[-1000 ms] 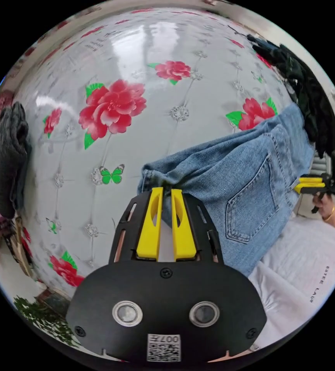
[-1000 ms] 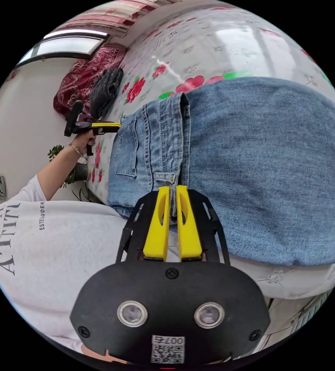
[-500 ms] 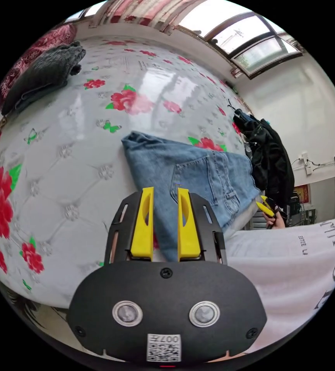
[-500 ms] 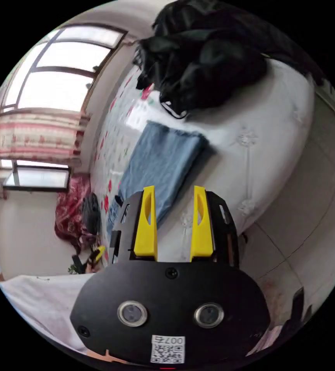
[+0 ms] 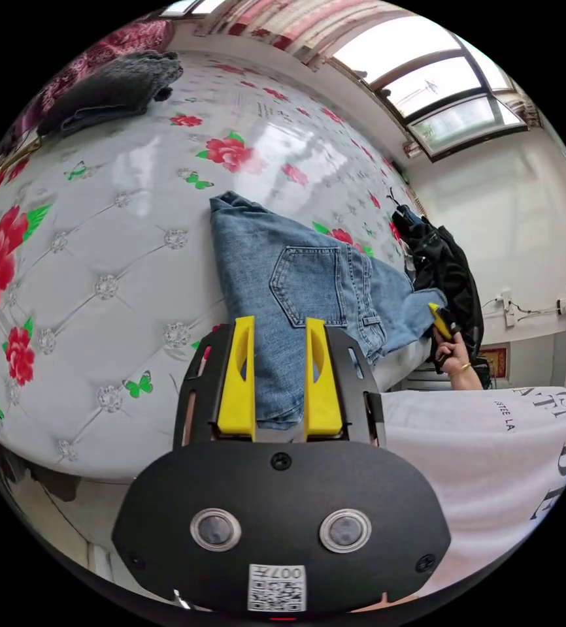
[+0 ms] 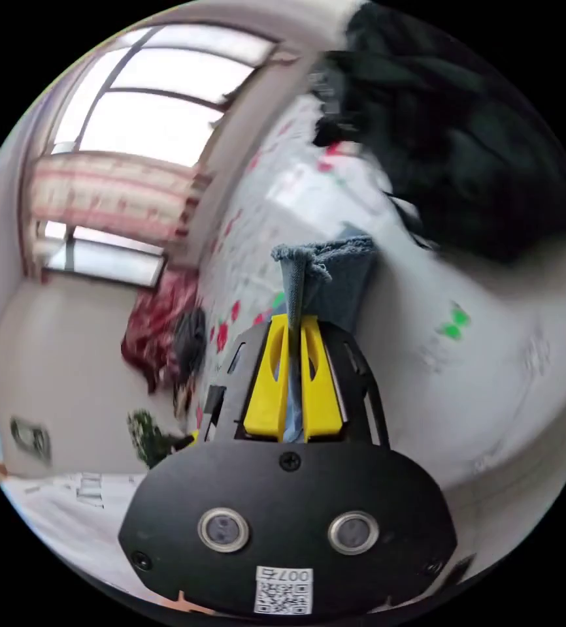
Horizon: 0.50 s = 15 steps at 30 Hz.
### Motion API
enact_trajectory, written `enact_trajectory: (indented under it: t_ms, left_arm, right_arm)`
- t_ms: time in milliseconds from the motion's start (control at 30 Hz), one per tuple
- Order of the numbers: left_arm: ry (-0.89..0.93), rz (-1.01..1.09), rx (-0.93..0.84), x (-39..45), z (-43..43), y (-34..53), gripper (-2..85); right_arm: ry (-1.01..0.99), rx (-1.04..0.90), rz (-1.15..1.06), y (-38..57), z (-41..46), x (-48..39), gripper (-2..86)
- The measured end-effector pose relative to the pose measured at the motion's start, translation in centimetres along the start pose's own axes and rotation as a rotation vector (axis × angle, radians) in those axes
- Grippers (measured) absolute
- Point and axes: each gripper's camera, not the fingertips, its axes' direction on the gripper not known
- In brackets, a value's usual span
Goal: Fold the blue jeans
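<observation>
Blue jeans (image 5: 309, 287) lay flat on the flower-print padded bed cover (image 5: 106, 228) in the left gripper view, back pocket up, waist end just ahead of and partly between the jaws. Left gripper (image 5: 282, 323) had its jaws spread, gripping nothing; the denim passed under the gap. Beyond the jaws to the far side, a hand (image 5: 454, 356) held the right gripper (image 5: 437, 317) at the hem end, beside a pile of black clothes (image 5: 446, 268). A dark grey folded garment (image 5: 116, 88) sat well beyond the jaws.

In the right gripper view, the right gripper (image 6: 291, 321) had its jaws pressed together on the frayed hem of the blue jeans (image 6: 322, 274), cloth bunched up between and ahead of them. Black clothes (image 6: 466, 144) loomed beyond, to one side.

Likely step: starting the leg-end-to-waist fold. Next probably needs the left jaws to pin or pinch the waist while the hem is carried over.

The right view was motion-blurred; how much of the leg was lifted couldn't be told. The hem grip itself was too small to make out in the left view.
</observation>
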Motion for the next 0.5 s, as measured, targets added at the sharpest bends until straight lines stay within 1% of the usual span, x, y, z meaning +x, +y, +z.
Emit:
enact_trajectory:
  t_ms: [67, 100, 133, 167, 200, 267, 300, 333, 367, 400, 467, 500]
  left_arm:
    - [0.013, -0.023, 0.020, -1.4, -0.9, 0.9, 11.6]
    - [0.022, -0.041, 0.032, -2.4, -1.5, 1.4, 11.8]
    - [0.032, -0.061, 0.051, -3.4, -2.2, 2.0, 11.9]
    - [0.039, -0.073, 0.062, -3.9, -2.6, 2.2, 12.0]
    - [0.057, -0.098, 0.090, -5.0, -3.3, 2.8, 12.1]
    - [0.093, -0.141, 0.135, -6.6, -4.4, 3.6, 12.2]
    - [0.115, -0.169, 0.160, -7.8, -5.0, 4.1, 12.3]
    - [0.136, -0.197, 0.184, -8.9, -5.6, 4.7, 12.4]
    - [0.147, -0.213, 0.195, -9.5, -5.8, 5.0, 12.4]
    - [0.171, -0.243, 0.217, -10.7, -6.1, 5.6, 12.5]
    - [0.201, -0.289, 0.238, -12.5, -6.3, 6.5, 12.6]
    - [0.218, -0.316, 0.241, -13.5, -6.2, 6.9, 12.8]
  right_arm:
    - [-0.017, -0.132, -0.313, 0.1, 1.7, -8.7, 0.8]
    - [-0.022, -0.173, -0.398, 0.5, 2.2, -11.0, 0.8]
    - [-0.044, -0.251, -0.555, 1.8, 3.5, -15.3, 0.7]
    - [-0.064, -0.322, -0.704, 3.8, 4.9, -19.3, 0.8]
    - [-0.076, -0.362, -0.777, 5.1, 5.7, -21.2, 0.8]
    - [-0.153, -0.532, -1.016, 11.1, 9.2, -26.6, 1.0]
    - [-0.174, -0.575, -1.067, 12.8, 10.2, -27.5, 1.2]
    - [-0.202, -0.674, -1.142, 16.1, 12.5, -28.6, 1.4]
    - [-0.202, -0.796, -1.163, 19.2, 15.5, -28.8, 1.9]
    - [-0.191, -0.862, -1.159, 20.6, 17.2, -28.6, 2.1]
    - [-0.073, -1.102, -1.060, 25.1, 23.9, -26.1, 3.4]
    - [-0.051, -1.159, -1.042, 25.9, 25.2, -25.5, 3.7]
